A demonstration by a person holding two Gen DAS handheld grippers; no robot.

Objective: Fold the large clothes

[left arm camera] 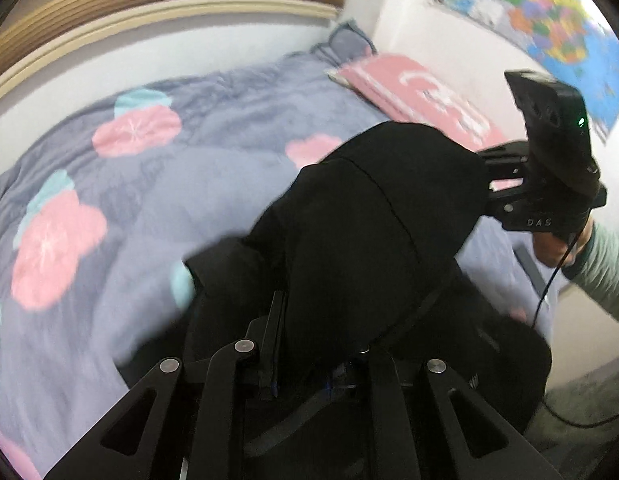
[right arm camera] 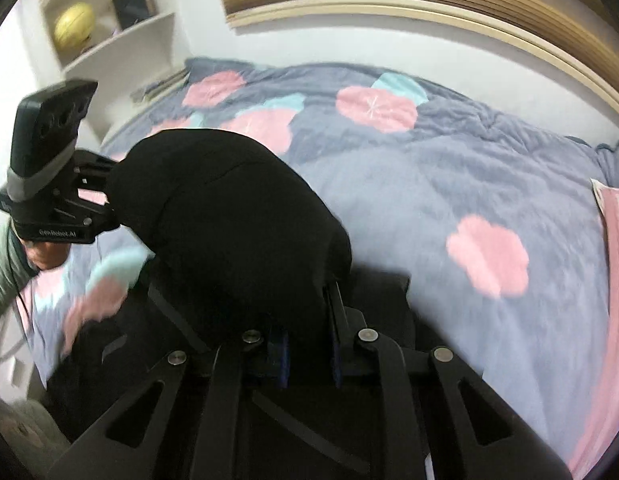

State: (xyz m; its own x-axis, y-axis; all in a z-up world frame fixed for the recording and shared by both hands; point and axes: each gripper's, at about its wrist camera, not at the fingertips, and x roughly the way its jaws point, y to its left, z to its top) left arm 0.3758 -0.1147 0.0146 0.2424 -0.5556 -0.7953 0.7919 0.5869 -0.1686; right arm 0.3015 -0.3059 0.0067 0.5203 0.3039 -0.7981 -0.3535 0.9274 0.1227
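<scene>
A large black garment (left arm camera: pixel 369 220) hangs bunched between both grippers above the bed; it also fills the middle of the right wrist view (right arm camera: pixel 229 220). My left gripper (left arm camera: pixel 305 360) is shut on one edge of it, its fingers mostly buried in cloth. My right gripper (right arm camera: pixel 309 340) is shut on another edge. In the left wrist view the right gripper (left arm camera: pixel 489 176) shows at the right, pinching the cloth. In the right wrist view the left gripper (right arm camera: pixel 109 200) shows at the left, also in the cloth. The lower part of the garment droops onto the bed.
A grey-blue quilt (left arm camera: pixel 169 200) with pink and teal flowers covers the bed, also in the right wrist view (right arm camera: pixel 469 180). A pink pillow (left arm camera: pixel 421 92) lies at the head. A map (left arm camera: pixel 549 20) hangs on the wall. White shelves (right arm camera: pixel 109 28) hold a yellow ball (right arm camera: pixel 74 27).
</scene>
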